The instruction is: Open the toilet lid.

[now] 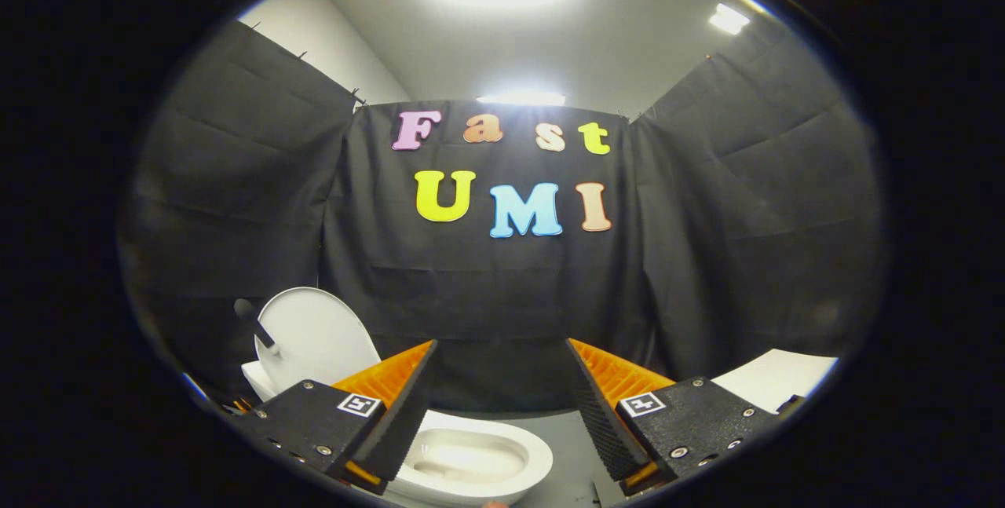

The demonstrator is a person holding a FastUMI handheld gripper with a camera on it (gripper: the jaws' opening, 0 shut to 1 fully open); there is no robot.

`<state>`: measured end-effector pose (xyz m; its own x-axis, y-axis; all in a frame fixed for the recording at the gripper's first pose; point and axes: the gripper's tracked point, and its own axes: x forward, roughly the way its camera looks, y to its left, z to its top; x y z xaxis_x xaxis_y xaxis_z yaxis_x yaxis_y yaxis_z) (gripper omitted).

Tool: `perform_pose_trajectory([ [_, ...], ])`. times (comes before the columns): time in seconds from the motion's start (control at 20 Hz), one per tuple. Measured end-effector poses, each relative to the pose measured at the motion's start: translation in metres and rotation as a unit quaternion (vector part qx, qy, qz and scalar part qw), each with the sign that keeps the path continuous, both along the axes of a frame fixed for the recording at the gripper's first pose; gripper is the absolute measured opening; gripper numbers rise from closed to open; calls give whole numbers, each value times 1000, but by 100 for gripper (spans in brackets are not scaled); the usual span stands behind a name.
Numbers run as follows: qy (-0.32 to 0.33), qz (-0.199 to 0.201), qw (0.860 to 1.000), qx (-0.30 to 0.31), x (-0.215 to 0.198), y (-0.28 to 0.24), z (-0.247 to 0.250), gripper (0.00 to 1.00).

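Lid [314, 333] up, leaning back against tank, off to left behind left finger. Job looks done. Bowl [471, 459] open, sits low between fingers, a bit to left one. Dark handle [253, 321] sticks out beside lid. Claw [500, 382] spread wide, holds nothing, touches nothing. Likely let go so lid can rest on its own. White thing [773, 378] past right finger, cannot tell what. Black cloth wall [487, 296] far beyond.

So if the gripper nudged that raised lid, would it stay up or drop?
The lid looks rigid, not floppy. It stands upright, so it probably stays; a forward push could swing it shut over the bowl. Glossy, likely slippery. The gripper is open, clear of it.
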<state>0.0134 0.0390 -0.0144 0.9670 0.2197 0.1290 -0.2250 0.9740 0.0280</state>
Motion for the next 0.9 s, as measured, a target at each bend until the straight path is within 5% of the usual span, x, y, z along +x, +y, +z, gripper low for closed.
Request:
perform_pose_trajectory([
  [0.9, -36, 4, 997, -68, -6, 24, 4, 94],
])
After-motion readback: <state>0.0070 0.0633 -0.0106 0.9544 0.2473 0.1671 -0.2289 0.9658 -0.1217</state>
